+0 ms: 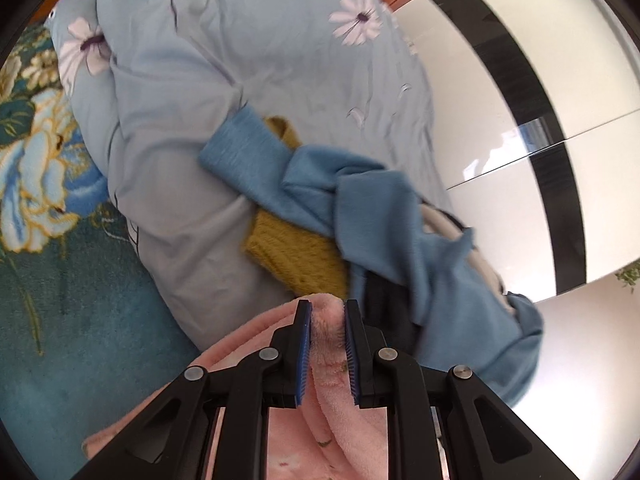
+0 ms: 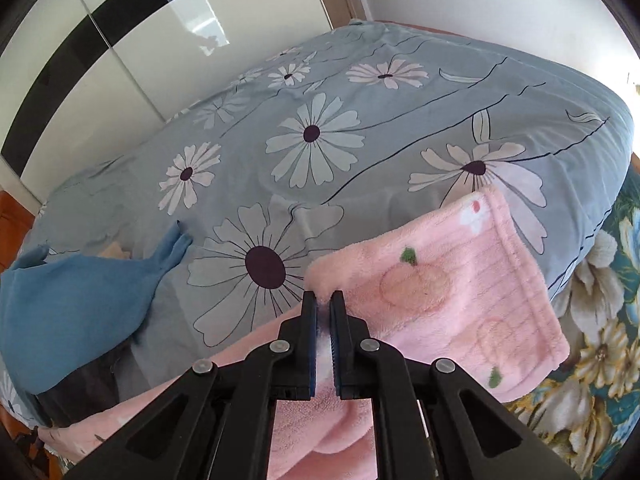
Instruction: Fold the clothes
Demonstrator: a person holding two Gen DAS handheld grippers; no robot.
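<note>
A pink fleece garment (image 2: 452,280) with peach prints is held up over the bed by both grippers. My right gripper (image 2: 324,300) is shut on a folded edge of it, and a flap hangs to the right. My left gripper (image 1: 328,308) is shut on a thick fold of the same pink fleece (image 1: 324,364), which drapes down under the fingers. Beyond the left gripper lies a pile: a blue sweater (image 1: 384,216), a mustard knit (image 1: 296,256) and something black (image 1: 386,304). The blue sweater (image 2: 76,304) also shows at the right wrist view's left edge.
The bed's grey-blue daisy-print cover (image 2: 320,140) spreads wide ahead of the right gripper. A bunched duvet (image 1: 192,92) of the same print lies past the left gripper. A teal floral blanket (image 1: 44,208) edges the bed. Glossy white-and-black wardrobe doors (image 1: 520,92) stand close beside it.
</note>
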